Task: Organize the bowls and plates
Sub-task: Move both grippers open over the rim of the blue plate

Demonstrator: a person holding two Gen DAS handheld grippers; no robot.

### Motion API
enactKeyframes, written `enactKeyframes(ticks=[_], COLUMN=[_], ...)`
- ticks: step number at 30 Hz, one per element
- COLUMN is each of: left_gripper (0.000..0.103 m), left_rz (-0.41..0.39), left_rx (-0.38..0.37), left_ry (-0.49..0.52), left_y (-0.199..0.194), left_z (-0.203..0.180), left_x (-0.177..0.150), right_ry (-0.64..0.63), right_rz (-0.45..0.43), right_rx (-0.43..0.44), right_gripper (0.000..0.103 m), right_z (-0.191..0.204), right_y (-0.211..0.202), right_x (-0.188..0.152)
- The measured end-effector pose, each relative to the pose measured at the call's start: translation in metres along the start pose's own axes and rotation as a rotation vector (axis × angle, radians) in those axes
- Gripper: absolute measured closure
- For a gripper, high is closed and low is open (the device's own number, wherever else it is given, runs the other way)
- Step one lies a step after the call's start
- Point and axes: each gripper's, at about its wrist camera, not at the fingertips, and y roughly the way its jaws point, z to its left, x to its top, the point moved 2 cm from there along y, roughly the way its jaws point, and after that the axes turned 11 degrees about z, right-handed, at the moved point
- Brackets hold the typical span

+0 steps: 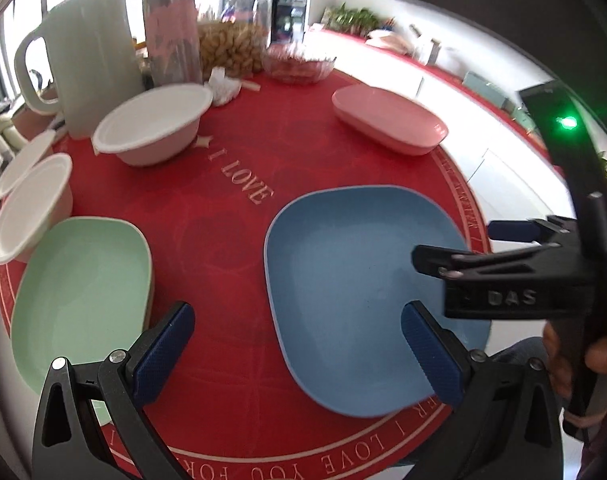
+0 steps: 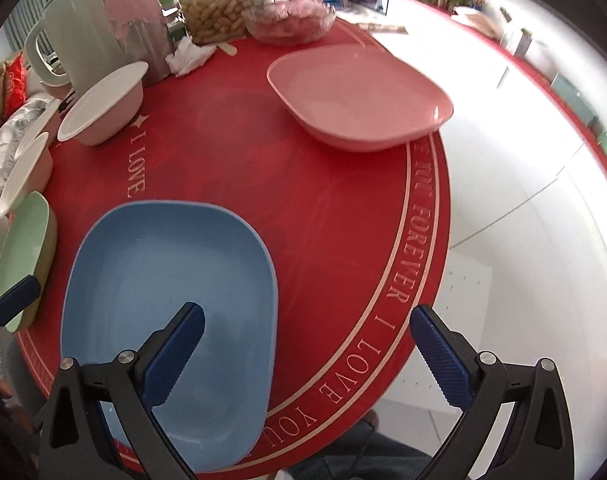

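Note:
A blue plate (image 1: pixel 359 280) (image 2: pixel 171 304) lies on the near part of the round red table (image 1: pixel 231 216) (image 2: pixel 323 208). A green plate (image 1: pixel 79 296) (image 2: pixel 23 256) sits at the left edge. A pink plate (image 1: pixel 387 118) (image 2: pixel 359 96) sits at the far right. Three white bowls stand at the left: a large one (image 1: pixel 153 122) (image 2: pixel 103 104) and two smaller ones (image 1: pixel 29 204) (image 2: pixel 25 172). My left gripper (image 1: pixel 299 344) is open and empty, between the green and blue plates. My right gripper (image 2: pixel 315 352) is open and empty, over the blue plate's right edge; it also shows in the left wrist view (image 1: pixel 475 246).
A pale green jug (image 1: pixel 91 52) (image 2: pixel 79 28), a pink bottle (image 1: pixel 171 24) (image 2: pixel 133 16), a jar of peanuts (image 1: pixel 235 24) (image 2: pixel 219 8), a glass bowl (image 1: pixel 297 62) (image 2: pixel 289 20) and crumpled tissue (image 1: pixel 223 86) (image 2: pixel 189 56) crowd the table's far side. White floor lies beyond the right edge.

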Motion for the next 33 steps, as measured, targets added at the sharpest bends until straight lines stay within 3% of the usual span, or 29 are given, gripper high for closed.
enactKeyframes(ticks=[5, 7, 12, 19, 33], left_gripper=[0.000, 0.000, 0.000, 0.000, 0.000], left_rz=[0.066, 0.129, 0.169, 0.171, 0.154], left_rx=[-0.028, -0.029, -0.001, -0.041, -0.011], left_ry=[-0.032, -0.043, -0.037, -0.061, -0.015], left_y=[0.010, 0.016, 0.019, 0.021, 0.026], left_z=[0.006, 0.005, -0.001, 0.002, 0.001], left_x=[0.008, 0.008, 0.006, 0.019, 0.020], right_ry=[-0.003, -0.023, -0.032, -0.037, -0.017], right_rz=[0.078, 0.098, 0.090, 0.067, -0.006], right_rx=[0.059, 0.038, 0.015, 0.050, 0.085], right_gripper=[0.000, 0.000, 0.000, 0.000, 0.000], right_z=[-0.006, -0.003, -0.007, -0.007, -0.003], right_y=[0.006, 0.008, 0.007, 0.011, 0.011], right_x=[0.002, 0.002, 0.006, 0.011, 0.003])
